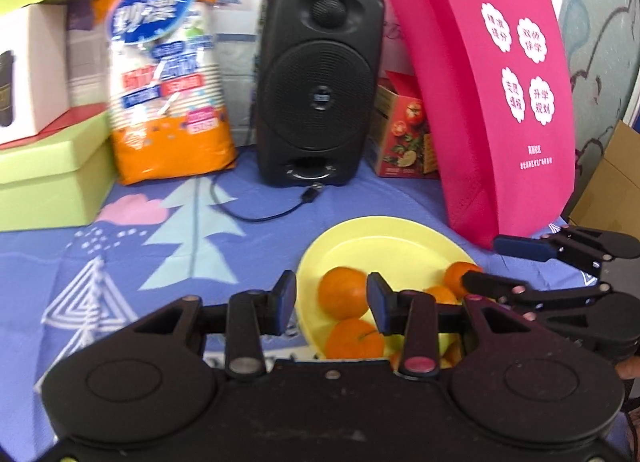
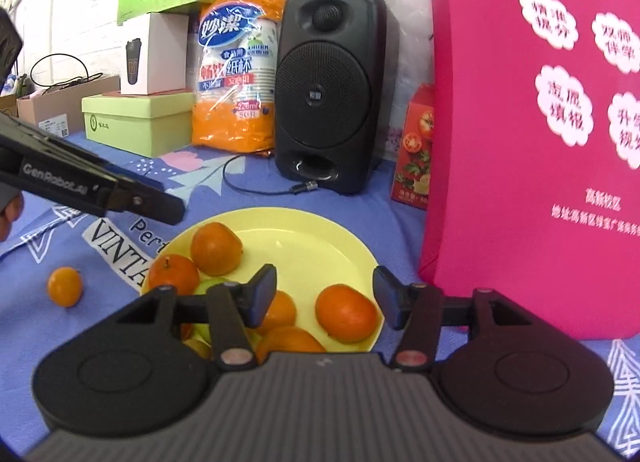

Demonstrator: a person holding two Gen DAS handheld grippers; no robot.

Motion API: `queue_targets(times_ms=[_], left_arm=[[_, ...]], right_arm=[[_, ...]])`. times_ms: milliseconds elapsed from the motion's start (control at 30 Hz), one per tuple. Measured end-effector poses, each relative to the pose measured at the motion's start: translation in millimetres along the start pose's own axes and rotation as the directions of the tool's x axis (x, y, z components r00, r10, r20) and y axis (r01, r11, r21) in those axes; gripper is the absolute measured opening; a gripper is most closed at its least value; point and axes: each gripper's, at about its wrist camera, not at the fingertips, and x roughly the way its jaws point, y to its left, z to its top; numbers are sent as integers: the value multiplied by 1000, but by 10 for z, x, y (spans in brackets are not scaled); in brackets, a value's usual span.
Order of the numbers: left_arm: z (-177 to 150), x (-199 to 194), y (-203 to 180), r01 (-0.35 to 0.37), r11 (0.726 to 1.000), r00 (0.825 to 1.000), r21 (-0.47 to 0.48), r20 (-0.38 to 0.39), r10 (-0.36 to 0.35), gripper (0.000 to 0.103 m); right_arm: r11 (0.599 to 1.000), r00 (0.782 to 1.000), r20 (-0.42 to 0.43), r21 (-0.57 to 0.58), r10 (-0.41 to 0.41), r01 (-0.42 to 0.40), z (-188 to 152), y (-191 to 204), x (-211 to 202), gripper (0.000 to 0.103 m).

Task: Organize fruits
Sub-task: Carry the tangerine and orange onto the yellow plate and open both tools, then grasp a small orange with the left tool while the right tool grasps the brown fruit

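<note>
Right gripper (image 2: 325,298): jaws are being held apart, nothing gripped, above yellow plate (image 2: 320,230).
Left gripper (image 1: 331,304): jaws narrow, empty.
Loose orange (image 2: 65,286): lying on cloth, left of plate, nearer to left gripper.

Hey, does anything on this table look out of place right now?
Yes. One orange lies alone on the blue tablecloth, left of the yellow plate, while the other oranges sit on the plate. A loose cable end also trails in front of the black speaker.
</note>
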Motion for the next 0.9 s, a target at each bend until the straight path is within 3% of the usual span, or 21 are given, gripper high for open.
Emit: queue_targets(times_ms=[467,733,900], left_arm=[[-618,-715,409,-62,994,998,-88,20,63,42],[-1064,-736,385,-106,992,994,-74,-8,106,45],[-1209,-704,326,-119,992,993,-48,-1,119,45]], right_arm=[[995,994,42,-18,101,-100,-396,416,-743,53],[971,972,2,-35,236,-235,-642,878,-886,53],[960,964,-46,-88,263,-266,-709,1194,-824,53]])
